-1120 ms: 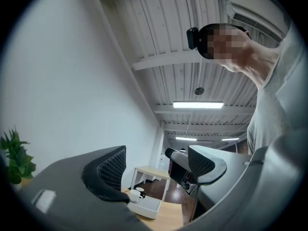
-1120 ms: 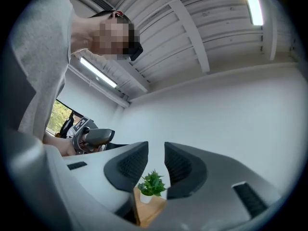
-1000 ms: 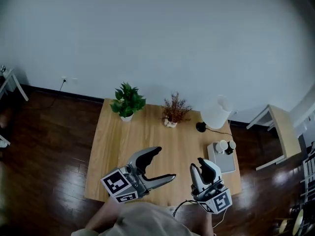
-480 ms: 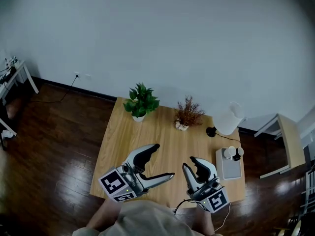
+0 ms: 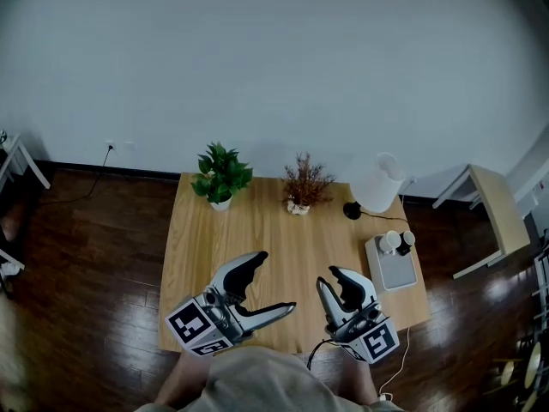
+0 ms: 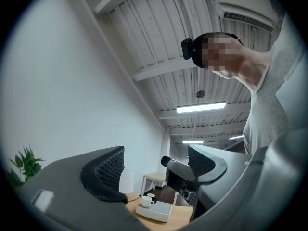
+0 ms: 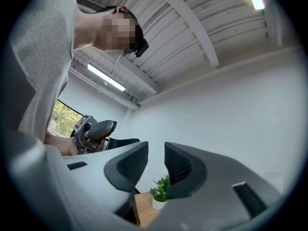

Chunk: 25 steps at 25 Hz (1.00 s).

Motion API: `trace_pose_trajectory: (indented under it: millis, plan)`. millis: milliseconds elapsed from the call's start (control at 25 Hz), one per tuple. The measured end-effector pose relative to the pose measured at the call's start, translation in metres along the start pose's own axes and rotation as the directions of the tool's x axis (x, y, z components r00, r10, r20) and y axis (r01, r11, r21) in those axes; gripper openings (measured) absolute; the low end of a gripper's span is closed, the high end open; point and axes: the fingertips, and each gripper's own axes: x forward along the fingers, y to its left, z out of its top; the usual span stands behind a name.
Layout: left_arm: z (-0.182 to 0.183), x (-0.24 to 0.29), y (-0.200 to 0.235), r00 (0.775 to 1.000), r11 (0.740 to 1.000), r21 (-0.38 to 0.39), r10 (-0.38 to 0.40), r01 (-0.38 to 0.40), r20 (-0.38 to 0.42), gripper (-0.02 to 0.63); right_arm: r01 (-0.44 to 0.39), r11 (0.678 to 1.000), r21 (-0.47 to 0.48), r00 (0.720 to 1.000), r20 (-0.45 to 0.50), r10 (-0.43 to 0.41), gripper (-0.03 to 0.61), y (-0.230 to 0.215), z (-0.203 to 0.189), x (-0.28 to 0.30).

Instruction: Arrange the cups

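Note:
A white cup point(image 5: 389, 241) and a black cup point(image 5: 407, 240) stand side by side at the far end of a grey tray point(image 5: 396, 269) on the table's right side. My left gripper point(image 5: 274, 282) hovers over the near edge of the wooden table point(image 5: 257, 230), open wide and holding nothing. In the left gripper view, the left gripper point(image 6: 156, 170) frames the white cup point(image 6: 146, 201), the black cup point(image 6: 153, 196) and the tray point(image 6: 158, 211) far off. My right gripper point(image 5: 332, 279) hangs beside it, jaws a narrow gap apart. In its own view, the right gripper point(image 7: 156, 165) has nothing between its pads.
A green potted plant point(image 5: 221, 178), a dried-flower pot point(image 5: 302, 189) and a white lamp point(image 5: 376, 184) line the table's far edge. A small side table point(image 5: 493, 217) stands to the right. Dark wood floor surrounds the table.
My right gripper has shifted a little leftward, closer to the left gripper. The head view has swung slightly. Neither gripper's jaws have changed.

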Motion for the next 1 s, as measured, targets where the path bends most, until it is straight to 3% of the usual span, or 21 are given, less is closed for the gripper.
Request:
trace_pose_trajectory:
  millis: [240, 560, 1000]
  plan:
    - [-0.010, 0.007, -0.008, 0.999, 0.999, -0.023, -0.027, 0.027, -0.021, 0.403, 0.088, 0.996, 0.005, 0.995, -0.045, -0.088, 0.101, -0.016, -0.011, -0.032]
    - [-0.032, 0.035, -0.032, 0.991, 0.990, -0.078, -0.121, 0.116, -0.056, 0.403, 0.214, 0.977, 0.022, 0.974, -0.074, -0.212, 0.101, -0.040, -0.013, -0.085]
    - [-0.048, 0.057, -0.051, 0.980, 0.980, -0.111, -0.177, 0.166, -0.093, 0.403, 0.307, 0.951, 0.029, 0.948, -0.093, -0.303, 0.100, -0.055, -0.017, -0.129]
